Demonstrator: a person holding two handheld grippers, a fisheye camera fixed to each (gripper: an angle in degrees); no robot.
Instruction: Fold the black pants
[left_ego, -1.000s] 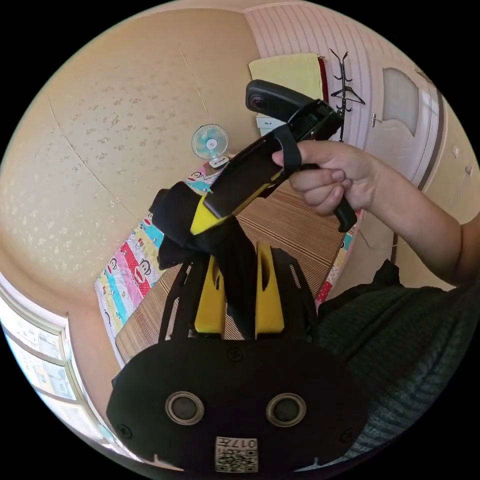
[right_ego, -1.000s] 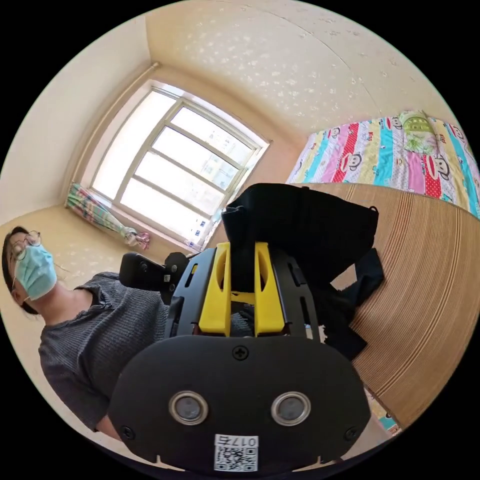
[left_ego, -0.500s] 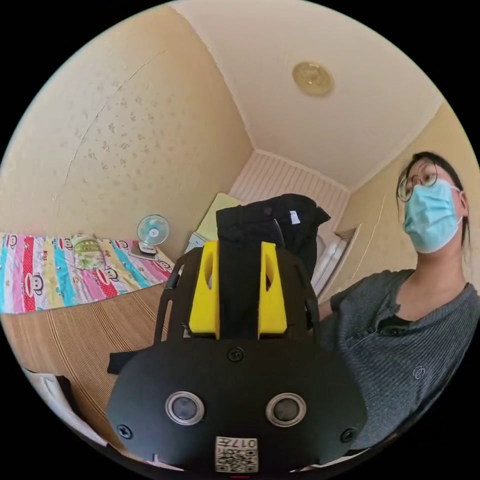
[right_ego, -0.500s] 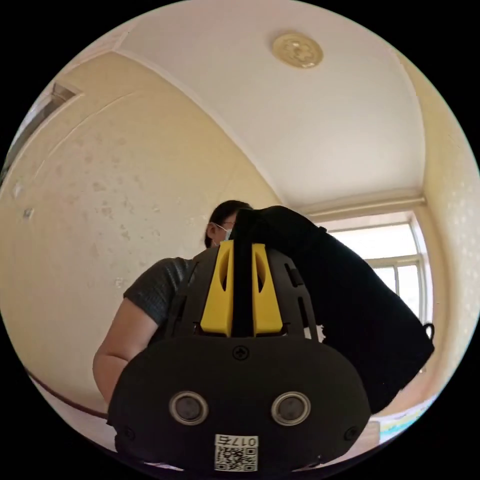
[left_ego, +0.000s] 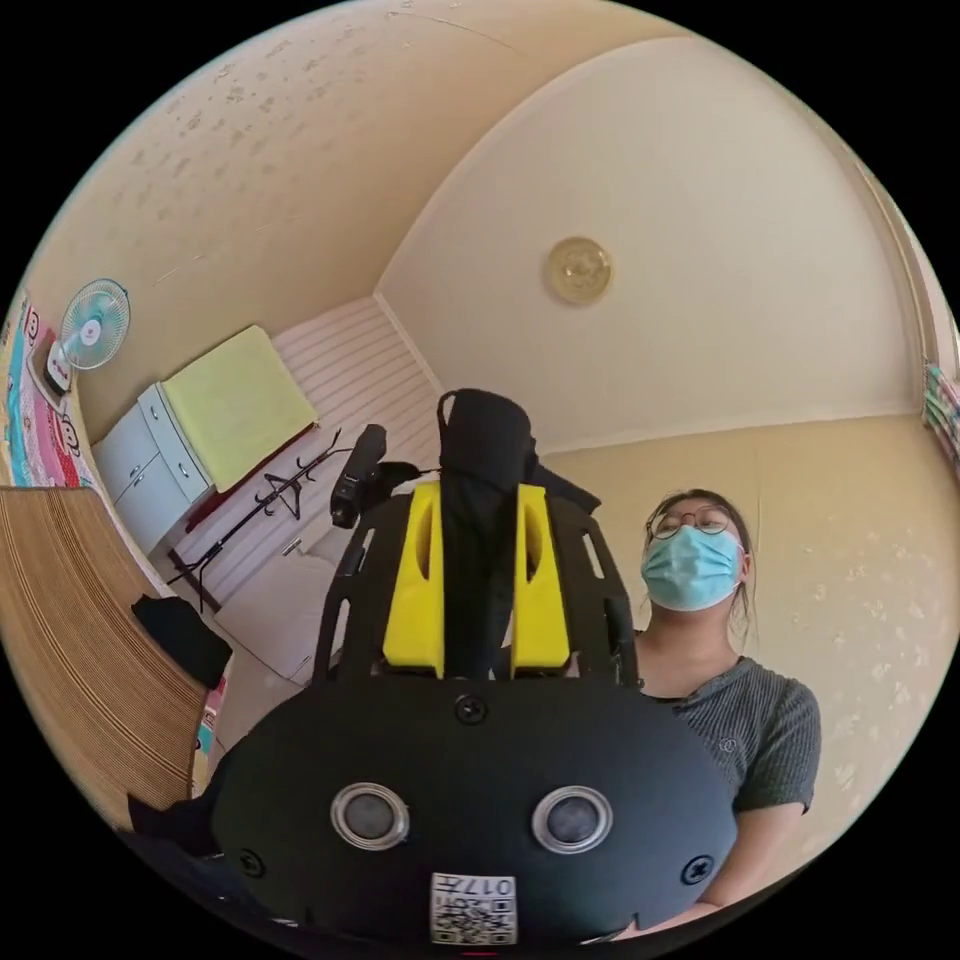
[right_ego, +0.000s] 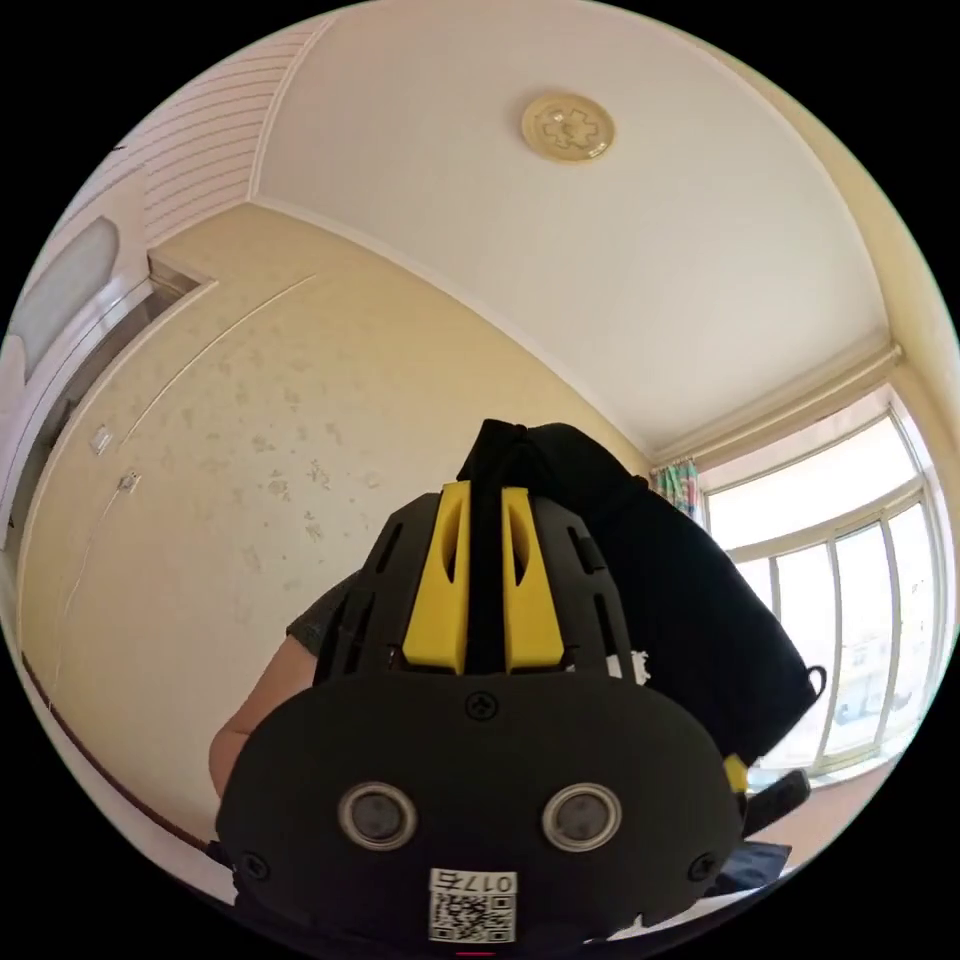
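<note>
The black pants (left_ego: 485, 450) are lifted into the air and pinched between the yellow jaws of my left gripper (left_ego: 478, 500), which is shut on a bunched fold. In the right gripper view, my right gripper (right_ego: 485, 495) is shut on another part of the pants (right_ego: 690, 620), and black cloth hangs to its right in front of the window. The other gripper (left_ego: 358, 475) pokes out just left of the cloth in the left gripper view. A loose end of the pants (left_ego: 185, 640) lies on the striped mat (left_ego: 70, 610).
The person (left_ego: 720, 660) holding the grippers stands close behind them. A cabinet (left_ego: 150, 470) with a yellow cloth, a coat rack (left_ego: 255, 510) and a small fan (left_ego: 93, 325) stand at the left. A window (right_ego: 850, 600) is at the right; the ceiling lamp (right_ego: 567, 127) is overhead.
Both grippers have lifted and tilted up toward the ceiling with the pants still held. The bed has slid out to the left edge of the left gripper view.
</note>
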